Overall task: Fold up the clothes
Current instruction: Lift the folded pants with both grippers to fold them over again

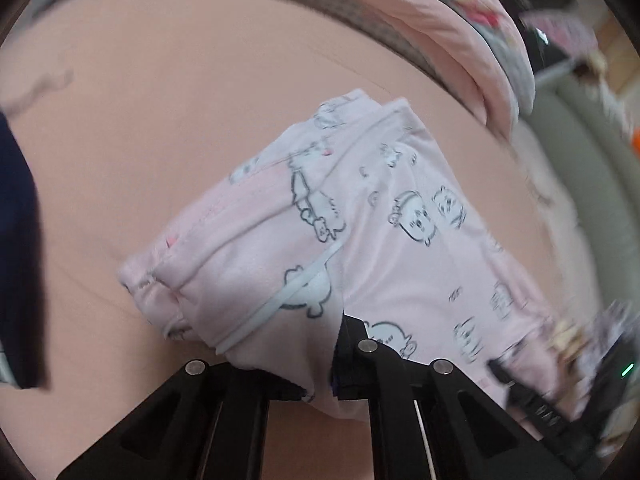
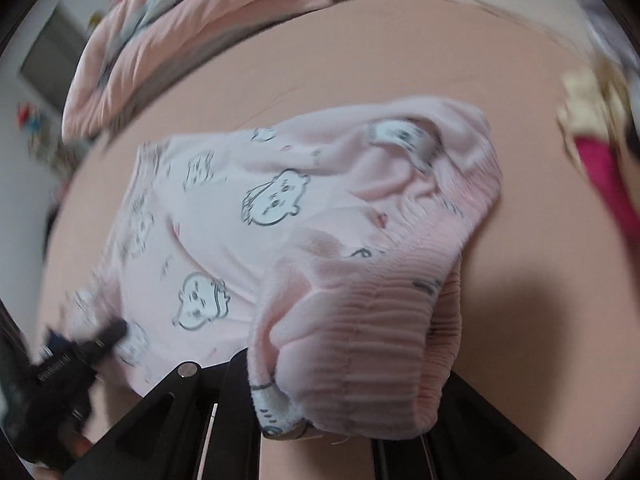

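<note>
Garment: pink printed pants (image 1: 360,216) lay bunched on the peach bed sheet (image 1: 160,100), at centre of both views.
Left gripper (image 1: 320,364): at the lower centre of the left view, pressed together on a fold of the pants' cloth.
Right gripper (image 2: 340,392): at the lower centre of the right view, pinching the ribbed waistband (image 2: 380,320), which draped over the jaws and hid them.
Cross-check: in the right view, the left gripper showed at lower left, on the garment's edge.
Surroundings: pink quilt (image 1: 440,28) along the top of the frame; dark cloth (image 1: 20,240) at the left edge of the left view.
Step in hand: judged to be the lift of one end, both grips set.
Next move: calls for carrying the held end across the rest, keeping both grips level so the cloth stays taut and the edges meet.
Risk: blur in both views; the thick waistband might slip.
</note>
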Demonstrator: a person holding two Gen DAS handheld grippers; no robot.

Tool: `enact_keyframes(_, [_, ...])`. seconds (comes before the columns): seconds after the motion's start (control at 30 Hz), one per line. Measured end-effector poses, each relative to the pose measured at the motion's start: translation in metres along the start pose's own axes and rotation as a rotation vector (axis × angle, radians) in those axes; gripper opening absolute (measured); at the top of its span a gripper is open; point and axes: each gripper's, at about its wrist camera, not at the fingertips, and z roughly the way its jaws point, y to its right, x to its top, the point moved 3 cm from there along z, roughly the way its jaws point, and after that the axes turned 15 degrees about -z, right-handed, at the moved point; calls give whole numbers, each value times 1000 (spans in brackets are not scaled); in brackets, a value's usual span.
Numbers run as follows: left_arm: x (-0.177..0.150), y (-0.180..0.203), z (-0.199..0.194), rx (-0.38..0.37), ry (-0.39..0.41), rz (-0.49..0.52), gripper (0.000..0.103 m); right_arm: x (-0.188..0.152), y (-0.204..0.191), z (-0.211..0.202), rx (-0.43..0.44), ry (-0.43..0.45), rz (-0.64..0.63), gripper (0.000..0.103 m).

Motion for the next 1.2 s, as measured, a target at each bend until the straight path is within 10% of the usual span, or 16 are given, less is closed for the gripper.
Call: enact_keyframes(1.2, [-11,-11,-45,75,-20,-11,6,-110,-7,-71,239,-190,-68,7])
